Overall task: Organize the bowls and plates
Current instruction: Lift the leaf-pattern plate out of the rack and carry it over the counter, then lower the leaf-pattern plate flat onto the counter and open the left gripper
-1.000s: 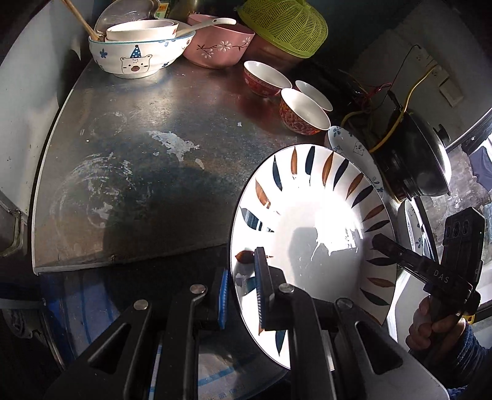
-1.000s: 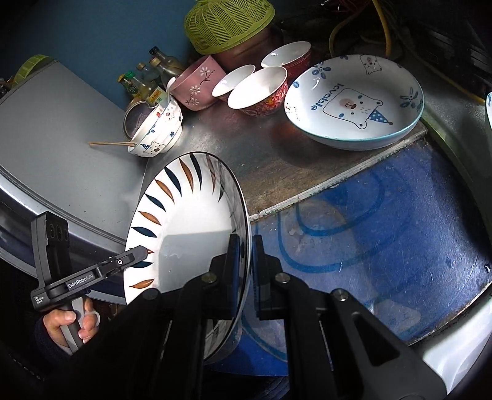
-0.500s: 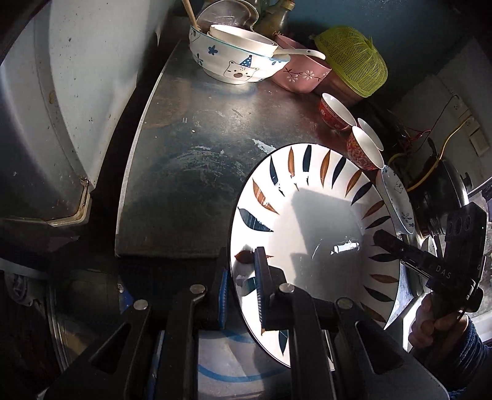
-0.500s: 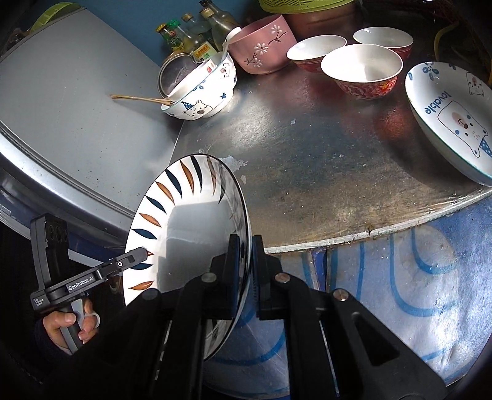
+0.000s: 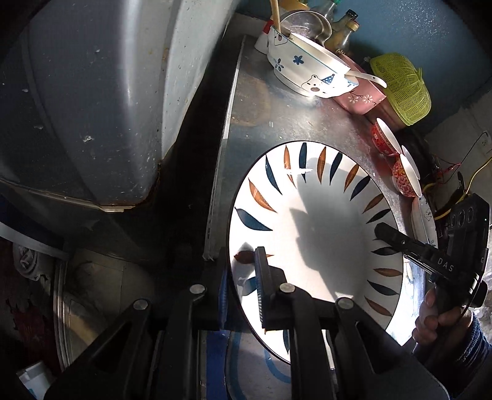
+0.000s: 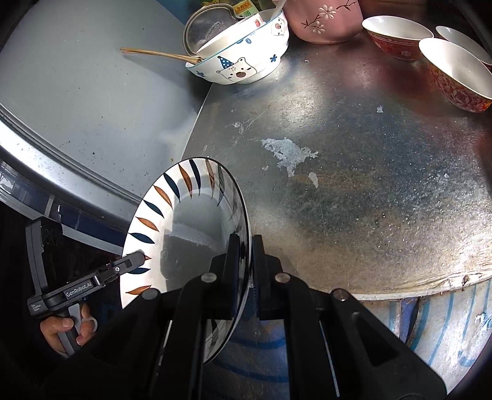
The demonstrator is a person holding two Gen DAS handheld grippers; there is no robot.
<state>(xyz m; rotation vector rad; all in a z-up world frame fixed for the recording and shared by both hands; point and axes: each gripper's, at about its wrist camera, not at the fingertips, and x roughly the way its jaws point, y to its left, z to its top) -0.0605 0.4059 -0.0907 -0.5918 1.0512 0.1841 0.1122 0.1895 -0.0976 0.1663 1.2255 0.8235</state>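
**Leaf plate pinched on both rims**

My left tool pinches one rim of the leaf-patterned plate; my right tool pinches the opposite rim. I hold the plate tilted on edge in the air, over the near edge of the metal worktop. At the worktop's far edge stand the bear bowl, the pink bowl and the red bowls.

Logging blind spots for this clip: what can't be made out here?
- Leaf-pattern plate: underside unseen; lower rim hidden behind left gripper and right gripper.
- Bear plate: edge-on sliver in left view.
- Bear bowl: contents hidden by its wall.
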